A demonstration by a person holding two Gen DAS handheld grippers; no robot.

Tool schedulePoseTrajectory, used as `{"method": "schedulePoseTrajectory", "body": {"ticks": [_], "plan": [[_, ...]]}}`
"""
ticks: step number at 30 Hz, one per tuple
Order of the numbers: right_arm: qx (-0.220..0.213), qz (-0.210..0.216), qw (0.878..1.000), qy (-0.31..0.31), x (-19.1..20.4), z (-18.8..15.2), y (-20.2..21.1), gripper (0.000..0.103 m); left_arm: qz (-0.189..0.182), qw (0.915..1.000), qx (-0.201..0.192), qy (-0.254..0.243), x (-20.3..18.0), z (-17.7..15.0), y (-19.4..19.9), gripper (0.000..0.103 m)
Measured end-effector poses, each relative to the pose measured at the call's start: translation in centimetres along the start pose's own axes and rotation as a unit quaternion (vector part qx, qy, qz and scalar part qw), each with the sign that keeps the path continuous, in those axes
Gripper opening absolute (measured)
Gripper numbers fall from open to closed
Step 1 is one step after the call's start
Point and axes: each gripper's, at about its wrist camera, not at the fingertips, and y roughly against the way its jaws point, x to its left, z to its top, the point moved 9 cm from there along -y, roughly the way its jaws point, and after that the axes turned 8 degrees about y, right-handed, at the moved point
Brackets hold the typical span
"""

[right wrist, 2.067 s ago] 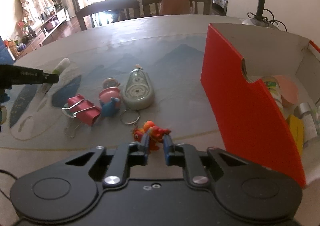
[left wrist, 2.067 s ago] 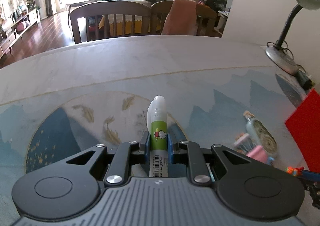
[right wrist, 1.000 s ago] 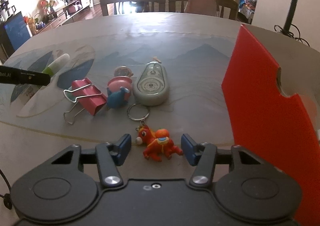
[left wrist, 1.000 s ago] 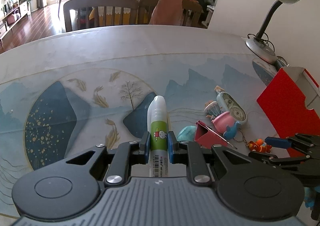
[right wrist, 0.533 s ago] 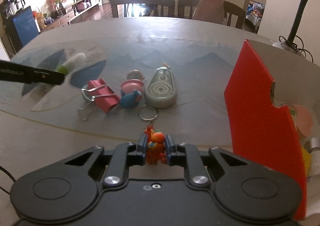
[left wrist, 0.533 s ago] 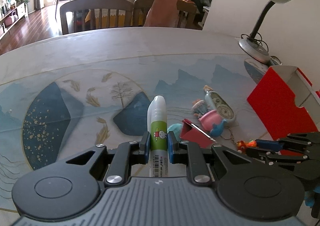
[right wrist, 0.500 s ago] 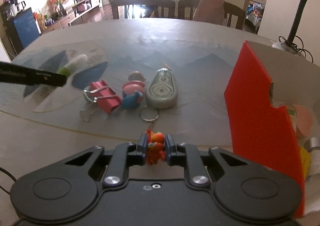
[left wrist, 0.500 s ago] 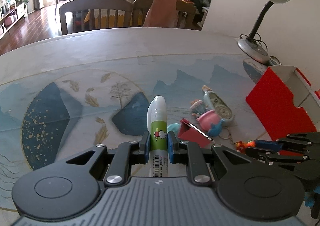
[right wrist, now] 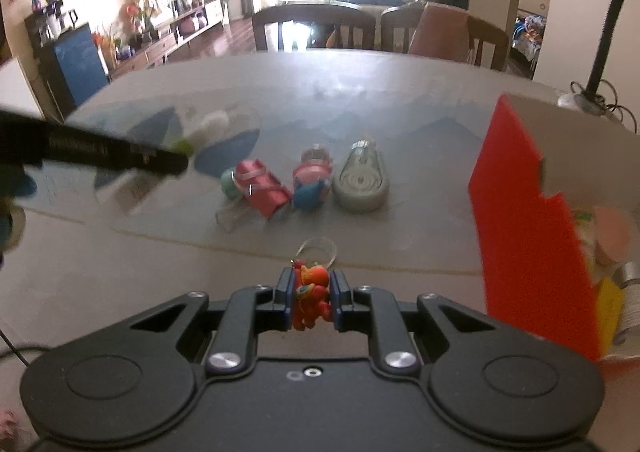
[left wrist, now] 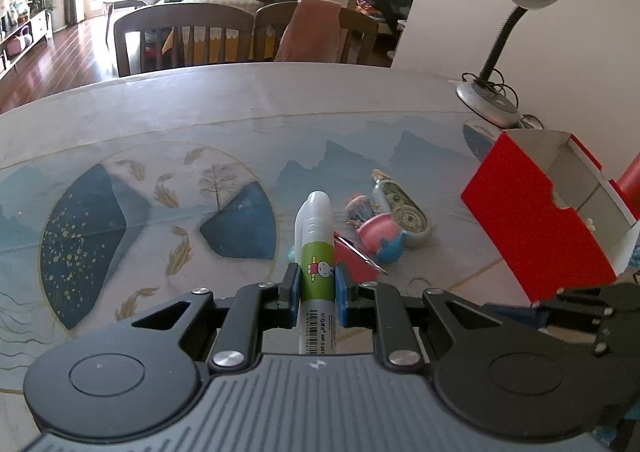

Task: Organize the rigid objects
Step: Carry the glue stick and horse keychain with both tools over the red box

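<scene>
My left gripper (left wrist: 317,284) is shut on a white tube with a green label (left wrist: 316,248), held above the table and pointing forward. My right gripper (right wrist: 310,294) is shut on an orange toy keychain (right wrist: 310,298), whose ring (right wrist: 318,248) hangs off the front. The open red box (right wrist: 524,228) stands to the right, with several items inside. On the table lie a pink binder clip (right wrist: 262,188), a pink-and-blue whale toy (right wrist: 312,186) and a grey correction-tape case (right wrist: 362,180). The left gripper with its tube shows blurred at the left of the right wrist view.
A desk lamp (left wrist: 504,48) stands on the table behind the red box (left wrist: 536,220). Wooden chairs (left wrist: 184,40) line the table's far edge. The tablecloth (left wrist: 140,212) has a blue landscape print. A small teal object (right wrist: 228,178) lies beside the binder clip.
The right gripper closed on the orange keychain and lifted it off the table. Both grippers rose and shifted toward the red box; the left one kept its tube.
</scene>
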Motion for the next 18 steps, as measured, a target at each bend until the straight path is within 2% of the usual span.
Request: {"method": "schedulePoseTrajectory", "body": {"ticks": [8,18], "plan": [[-0.018,-0.001,0.999,-0.033,-2.8,2.2,4.5,0.016,-0.03,0.9994,0.012,-0.015,-3.2,0.2,1.7,0.017],[-0.065,-0.022,0.996,-0.057,-8.3,4.3,10.0,0.016,-0.064,0.9966,-0.004,-0.051,-8.9,1.9,4.2,0.017]]}}
